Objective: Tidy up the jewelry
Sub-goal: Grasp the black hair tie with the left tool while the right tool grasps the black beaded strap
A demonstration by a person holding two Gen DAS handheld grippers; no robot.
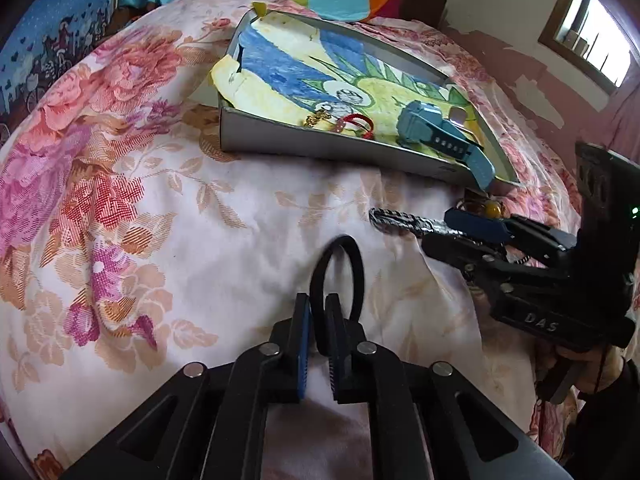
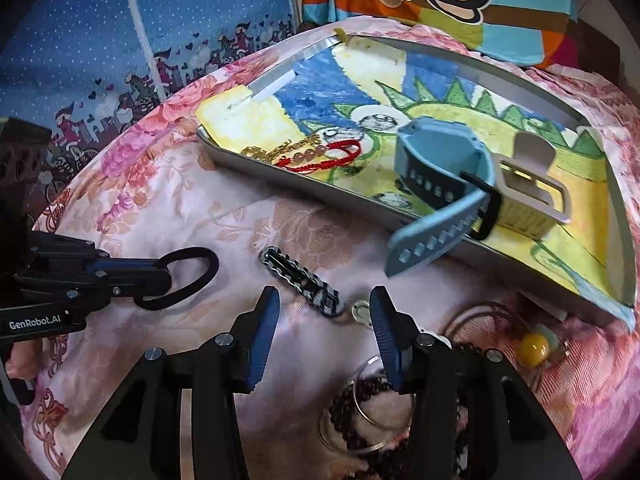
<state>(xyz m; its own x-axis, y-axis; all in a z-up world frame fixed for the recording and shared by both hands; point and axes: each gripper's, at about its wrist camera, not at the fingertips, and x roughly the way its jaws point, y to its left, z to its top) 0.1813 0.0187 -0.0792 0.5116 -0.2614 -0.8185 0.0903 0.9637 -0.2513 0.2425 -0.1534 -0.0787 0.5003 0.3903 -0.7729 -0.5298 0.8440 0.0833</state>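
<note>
My left gripper (image 1: 318, 304) is shut on a black hair tie (image 1: 340, 252) that loops out past its fingertips over the floral bedspread; the right wrist view shows the same grip (image 2: 166, 274) on the hair tie (image 2: 196, 276). My right gripper (image 2: 325, 300) stands open low over the bed. The near end of a black-and-white striped hair clip (image 2: 304, 280) lies between its fingers, with a gap on both sides. In the left wrist view the striped hair clip (image 1: 400, 222) sticks out from the right gripper (image 1: 436, 231).
A shallow metal tray (image 2: 280, 168) lined with a drawing holds a blue watch (image 2: 436, 156), a red bracelet (image 2: 332, 156), a gold chain (image 2: 280, 148) and a beige claw clip (image 2: 532, 184). Beside my right gripper lie a yellow-bead necklace (image 2: 534, 346), dark bead bracelets (image 2: 360, 396) and a small pale ring (image 2: 362, 312).
</note>
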